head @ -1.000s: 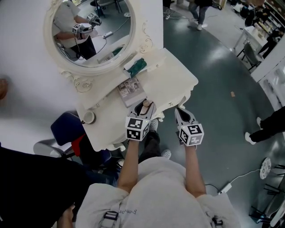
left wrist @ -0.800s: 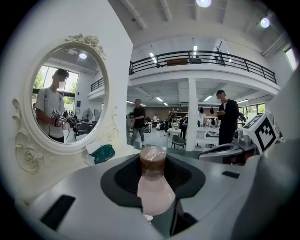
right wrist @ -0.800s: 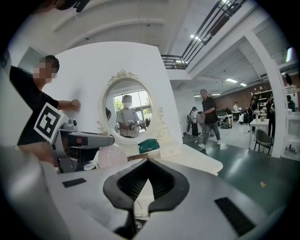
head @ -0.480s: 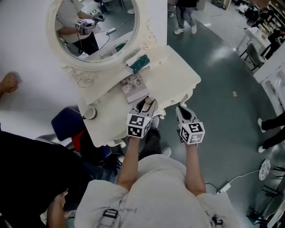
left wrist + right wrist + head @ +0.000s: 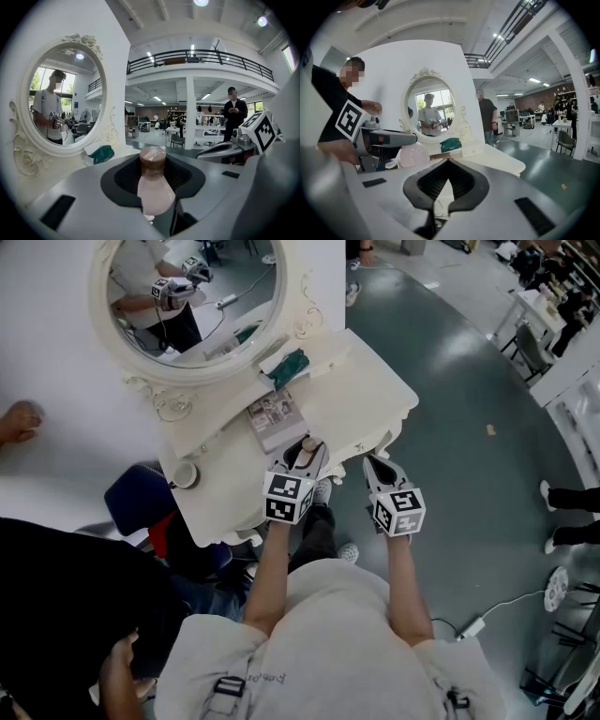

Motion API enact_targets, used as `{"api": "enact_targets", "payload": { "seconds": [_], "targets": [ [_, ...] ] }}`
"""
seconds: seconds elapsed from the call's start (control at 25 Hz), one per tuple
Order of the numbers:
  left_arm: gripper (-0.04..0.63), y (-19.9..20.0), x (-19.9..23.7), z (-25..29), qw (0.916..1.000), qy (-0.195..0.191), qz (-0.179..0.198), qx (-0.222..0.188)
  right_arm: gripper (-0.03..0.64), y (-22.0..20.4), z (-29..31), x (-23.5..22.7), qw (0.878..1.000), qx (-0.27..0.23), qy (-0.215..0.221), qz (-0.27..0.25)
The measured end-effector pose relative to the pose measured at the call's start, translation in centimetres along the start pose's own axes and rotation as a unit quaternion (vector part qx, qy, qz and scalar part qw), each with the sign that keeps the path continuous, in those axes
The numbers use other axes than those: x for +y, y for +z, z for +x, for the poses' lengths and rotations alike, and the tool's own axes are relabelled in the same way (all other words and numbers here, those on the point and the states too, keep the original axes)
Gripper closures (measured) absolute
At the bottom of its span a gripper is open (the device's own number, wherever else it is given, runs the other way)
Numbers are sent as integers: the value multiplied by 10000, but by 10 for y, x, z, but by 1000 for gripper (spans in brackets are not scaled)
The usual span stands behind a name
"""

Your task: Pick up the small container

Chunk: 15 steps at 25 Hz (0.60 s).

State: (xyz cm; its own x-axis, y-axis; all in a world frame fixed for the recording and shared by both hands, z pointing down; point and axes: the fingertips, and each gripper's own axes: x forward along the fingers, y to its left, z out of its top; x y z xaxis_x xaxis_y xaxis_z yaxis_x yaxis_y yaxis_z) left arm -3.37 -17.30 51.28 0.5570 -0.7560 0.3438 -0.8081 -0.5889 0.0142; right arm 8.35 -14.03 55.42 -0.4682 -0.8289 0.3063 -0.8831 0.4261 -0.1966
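Note:
The small container [image 5: 154, 187] is a pale pink bottle with a brown cap. My left gripper [image 5: 153, 161] is shut on it, the jaws clasping its body and the cap standing up between them. In the head view the container [image 5: 307, 443] hangs over the front edge of the white dressing table [image 5: 375, 399], in the left gripper [image 5: 302, 454]. My right gripper [image 5: 372, 465] floats just to its right, off the table's front edge, shut and empty. In the right gripper view the right gripper [image 5: 447, 164] has its jaw tips together, and the pink container [image 5: 412, 155] shows at the left.
An oval mirror [image 5: 187, 296] stands at the back of the table. On the top lie a green pouch [image 5: 289, 369], a flat booklet [image 5: 275, 418] and a tape roll [image 5: 184, 474]. A blue chair [image 5: 141, 502] and a person in black [image 5: 56, 615] are at the left.
Both grippers hold nearly the same places, the container still in the left one. The view has shifted slightly, and passers-by at the top have walked out of sight.

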Motion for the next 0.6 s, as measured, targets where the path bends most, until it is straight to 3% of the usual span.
{"api": "enact_targets", "payload": {
  "seconds": [0.6],
  "targets": [
    [442, 1, -6, 6, 10000, -36, -28, -35, 601, 0, 1, -2, 10000, -16, -10, 18]
  ]
}}
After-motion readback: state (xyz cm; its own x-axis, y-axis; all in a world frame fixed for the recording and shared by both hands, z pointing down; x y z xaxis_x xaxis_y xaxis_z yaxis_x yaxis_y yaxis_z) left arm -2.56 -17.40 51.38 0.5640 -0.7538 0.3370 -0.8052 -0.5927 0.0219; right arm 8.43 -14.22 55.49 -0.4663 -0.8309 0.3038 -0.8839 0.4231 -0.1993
